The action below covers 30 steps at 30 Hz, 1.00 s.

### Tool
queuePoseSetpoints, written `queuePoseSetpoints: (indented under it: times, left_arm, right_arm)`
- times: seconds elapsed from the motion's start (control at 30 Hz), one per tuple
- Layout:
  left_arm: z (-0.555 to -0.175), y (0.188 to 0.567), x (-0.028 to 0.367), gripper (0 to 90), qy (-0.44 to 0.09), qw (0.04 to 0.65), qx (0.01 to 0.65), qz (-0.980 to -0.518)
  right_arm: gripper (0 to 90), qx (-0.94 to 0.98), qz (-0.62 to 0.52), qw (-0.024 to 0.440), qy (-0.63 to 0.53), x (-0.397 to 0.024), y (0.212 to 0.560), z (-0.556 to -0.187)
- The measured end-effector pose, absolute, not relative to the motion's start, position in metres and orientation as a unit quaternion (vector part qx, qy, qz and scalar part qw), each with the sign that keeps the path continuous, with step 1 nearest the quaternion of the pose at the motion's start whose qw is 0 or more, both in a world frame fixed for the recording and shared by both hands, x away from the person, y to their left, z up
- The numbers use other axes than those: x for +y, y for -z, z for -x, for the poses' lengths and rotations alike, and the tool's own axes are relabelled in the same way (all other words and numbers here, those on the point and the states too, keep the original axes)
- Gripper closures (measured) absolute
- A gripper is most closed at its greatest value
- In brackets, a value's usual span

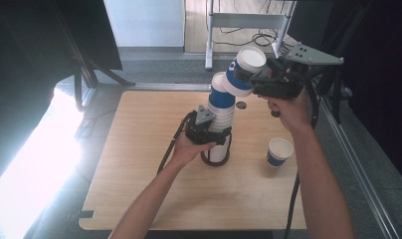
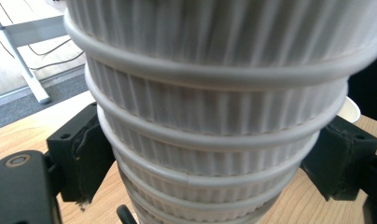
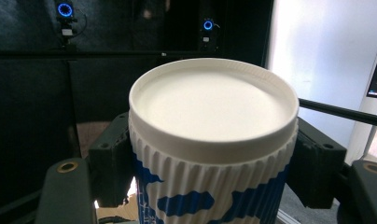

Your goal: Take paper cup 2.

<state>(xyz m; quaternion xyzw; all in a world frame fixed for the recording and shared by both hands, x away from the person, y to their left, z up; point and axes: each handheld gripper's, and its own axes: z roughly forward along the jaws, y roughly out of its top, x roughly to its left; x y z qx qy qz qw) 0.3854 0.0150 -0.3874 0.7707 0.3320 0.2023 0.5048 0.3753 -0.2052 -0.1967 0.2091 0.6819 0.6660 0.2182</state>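
So on the left side of the high view, the left tool [image 1: 212, 135] sat low on the wooden counter [image 1: 139, 164], with the person's left hand [image 1: 186, 151] wrapped around it from below. Its jaws were clamped on the bottom of the stack of cups [image 1: 221, 112], a tall pile of ribbed white-and-blue paper cups standing upside down near the middle of the counter and leaning a bit to the right toward the top. In the left gripper view the stack [image 2: 210, 116] sat right between the two black pads, both pressed against the ribbed sides.

Moving right, the right tool [image 1: 249, 75] was up in the air above the far edge of the counter, held by the right hand [image 1: 288, 112]. It was gripping the top cup [image 1: 241, 72] around its body, the cup tipped over with its white base facing the camera and touching the top of the stack. The right gripper view showed that cup [image 3: 210, 154] squeezed between both pads.

Furthest right, a lone cup [image 1: 279, 152] stood upright on the counter, well apart from the stack.
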Motion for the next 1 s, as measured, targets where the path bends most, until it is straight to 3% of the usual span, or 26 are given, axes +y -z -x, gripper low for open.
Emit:
queuePoseSetpoints:
  times: [0.73,1.0]
  left_arm:
    - [-0.386,0.387,0.015,12.0,-0.199,0.508,0.339,-0.766]
    - [-0.382,0.387,0.021,4.0,-0.199,0.513,0.342,-0.762]
  right_arm:
    - [27.5,0.689,-0.211,0.214,-0.66,-0.249,0.24,-0.333]
    - [27.5,0.693,-0.21,0.206,-0.659,-0.251,0.265,-0.327]
